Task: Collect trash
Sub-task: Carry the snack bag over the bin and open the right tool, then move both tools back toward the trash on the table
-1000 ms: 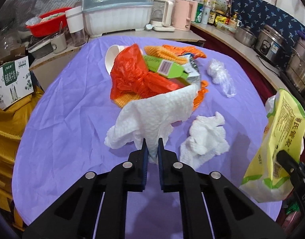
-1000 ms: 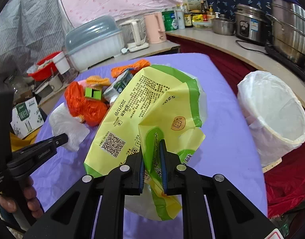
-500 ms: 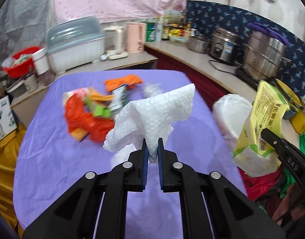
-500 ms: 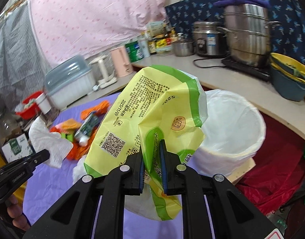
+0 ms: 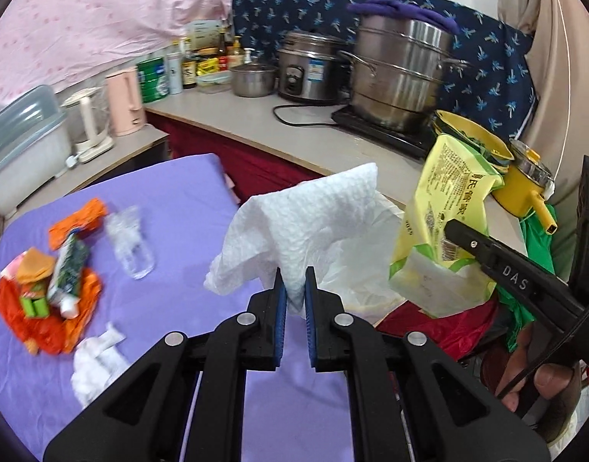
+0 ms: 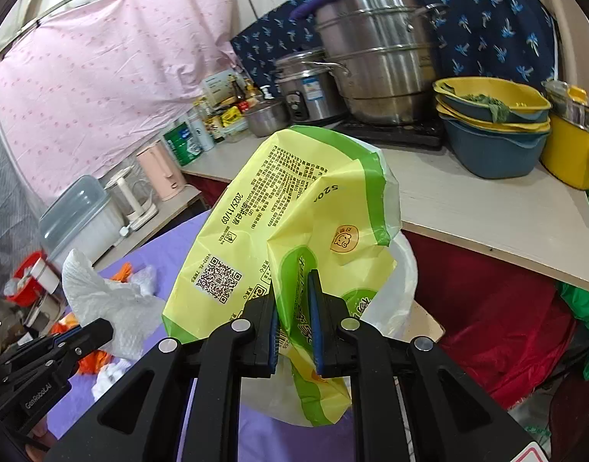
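Note:
My left gripper [image 5: 293,283] is shut on a white paper towel [image 5: 306,227] and holds it in the air past the right edge of the purple table [image 5: 179,208]. My right gripper [image 6: 293,288] is shut on a yellow-green plastic package [image 6: 294,208], which also shows in the left wrist view [image 5: 448,208]. Both hang over a bin lined with a white bag [image 5: 359,269], mostly hidden behind the towel and package [image 6: 402,288]. A pile of orange and green wrappers [image 5: 52,285] and a crumpled tissue [image 5: 96,362] lie on the table.
A counter [image 6: 486,208] runs behind the bin with steel pots [image 5: 398,73], yellow and blue bowls [image 6: 490,123] and bottles. A clear plastic wrapper [image 5: 130,242] lies on the table. A pink kettle [image 5: 125,100] and a dish-rack box [image 5: 21,142] stand at the far left.
Both grippers swung right with their loads, from above the table's trash pile to over the lined bin by the counter. The pile now lies far left.

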Demonstrator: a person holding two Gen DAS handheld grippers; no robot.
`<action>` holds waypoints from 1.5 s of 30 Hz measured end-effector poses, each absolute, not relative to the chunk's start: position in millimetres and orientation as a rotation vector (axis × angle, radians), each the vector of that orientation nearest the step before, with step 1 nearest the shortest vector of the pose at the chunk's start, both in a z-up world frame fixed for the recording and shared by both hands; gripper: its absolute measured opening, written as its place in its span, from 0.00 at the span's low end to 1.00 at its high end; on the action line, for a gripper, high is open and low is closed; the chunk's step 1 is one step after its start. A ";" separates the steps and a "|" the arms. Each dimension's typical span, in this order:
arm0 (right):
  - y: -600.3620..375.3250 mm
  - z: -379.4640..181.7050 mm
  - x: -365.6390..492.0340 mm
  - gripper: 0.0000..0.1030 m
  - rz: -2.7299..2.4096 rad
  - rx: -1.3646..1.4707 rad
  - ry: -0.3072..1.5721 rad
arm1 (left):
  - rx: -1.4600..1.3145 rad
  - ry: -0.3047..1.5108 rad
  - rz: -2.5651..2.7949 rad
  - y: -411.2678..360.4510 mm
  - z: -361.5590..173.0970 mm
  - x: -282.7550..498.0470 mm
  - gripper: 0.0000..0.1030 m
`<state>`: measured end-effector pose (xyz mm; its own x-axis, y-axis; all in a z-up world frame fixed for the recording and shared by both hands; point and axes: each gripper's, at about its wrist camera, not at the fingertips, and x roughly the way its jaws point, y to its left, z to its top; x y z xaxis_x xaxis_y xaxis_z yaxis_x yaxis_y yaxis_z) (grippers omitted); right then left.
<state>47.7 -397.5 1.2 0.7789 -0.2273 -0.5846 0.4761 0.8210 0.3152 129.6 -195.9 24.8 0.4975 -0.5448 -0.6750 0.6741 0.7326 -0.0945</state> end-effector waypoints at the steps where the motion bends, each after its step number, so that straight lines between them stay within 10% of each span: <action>1: -403.6 -0.7 50.3 0.12 -0.399 0.480 0.559 | 0.198 0.752 -0.763 -207.7 22.5 132.3 0.09; 15: -446.4 -39.1 95.6 0.18 -0.444 0.521 0.564 | 0.248 0.884 -0.843 -291.3 -36.2 175.2 0.10; 23: -448.5 -36.4 101.6 0.41 -0.445 0.529 0.523 | 0.187 0.872 -0.815 -280.4 -38.7 190.6 0.54; 45: -374.4 23.1 93.2 0.54 -0.368 0.411 0.476 | 0.069 0.755 -0.654 -183.4 15.6 194.6 0.68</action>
